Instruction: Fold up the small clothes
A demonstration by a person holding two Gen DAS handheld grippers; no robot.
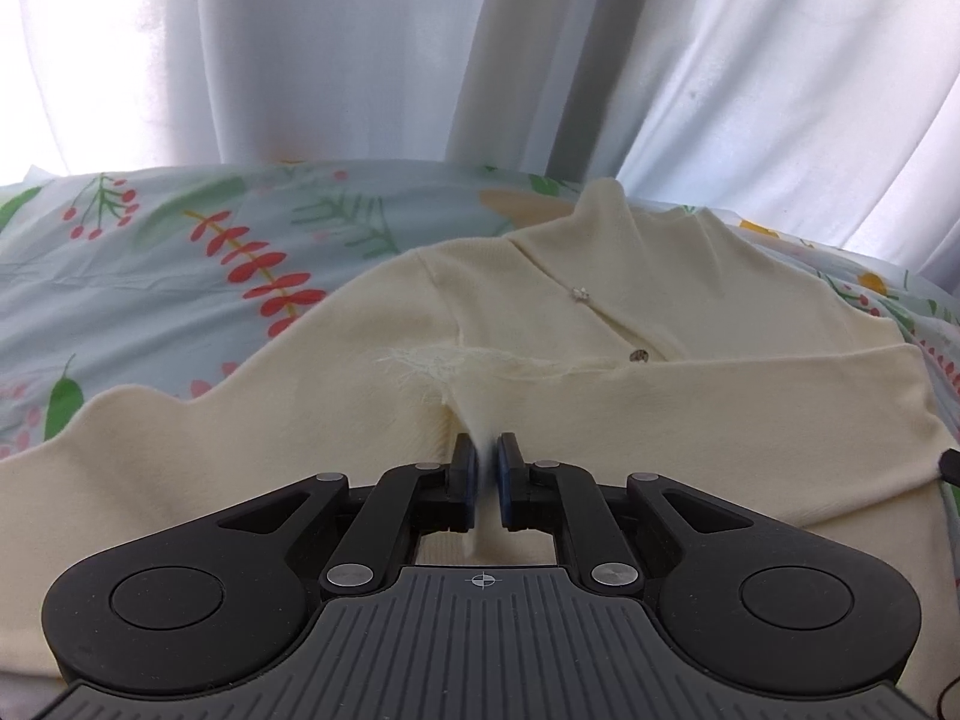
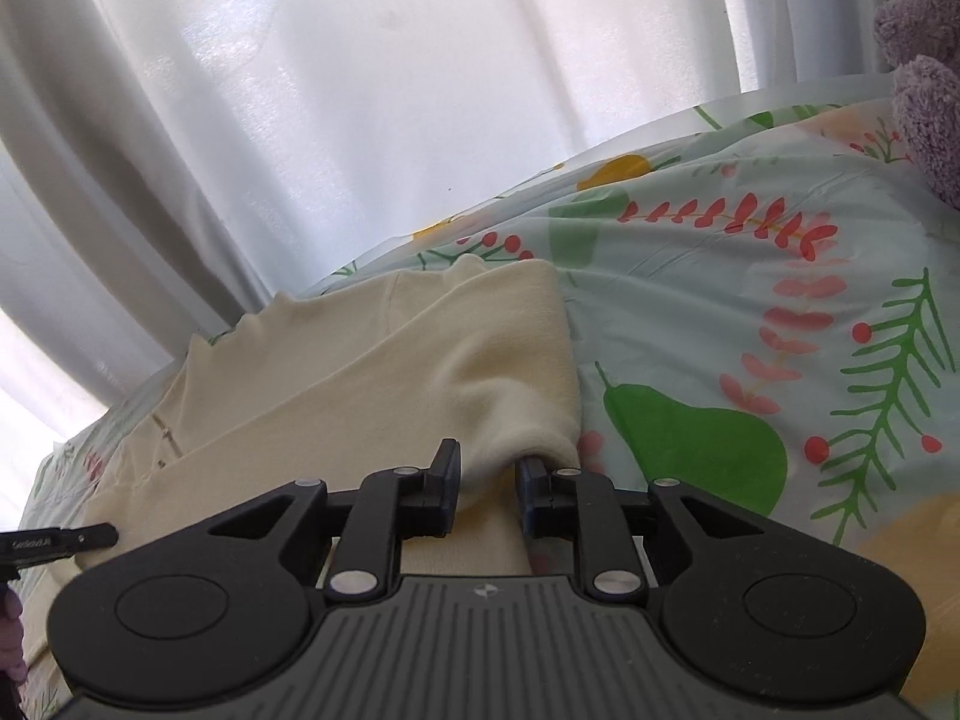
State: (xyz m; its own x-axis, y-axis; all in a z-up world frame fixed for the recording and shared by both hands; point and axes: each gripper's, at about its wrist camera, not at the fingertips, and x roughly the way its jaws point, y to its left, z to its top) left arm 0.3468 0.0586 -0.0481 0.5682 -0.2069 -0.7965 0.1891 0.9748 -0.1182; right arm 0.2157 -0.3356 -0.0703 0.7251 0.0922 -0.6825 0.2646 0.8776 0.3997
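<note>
A cream knit cardigan (image 1: 600, 312) with small buttons lies on a floral bedsheet (image 1: 180, 252). My left gripper (image 1: 486, 450) is shut on a pinched ridge of its cream fabric near the middle of the garment. In the right wrist view the cardigan (image 2: 360, 372) has a folded edge on its right side. My right gripper (image 2: 489, 468) is shut on a thick bunch of that folded edge, with the cloth filling the gap between the fingers. The tip of the left gripper (image 2: 60, 540) shows at the left edge of the right wrist view.
White curtains (image 1: 360, 48) hang right behind the bed. A grey plush toy (image 2: 924, 60) sits at the far right on the sheet. Bare floral sheet (image 2: 750, 330) lies to the right of the cardigan.
</note>
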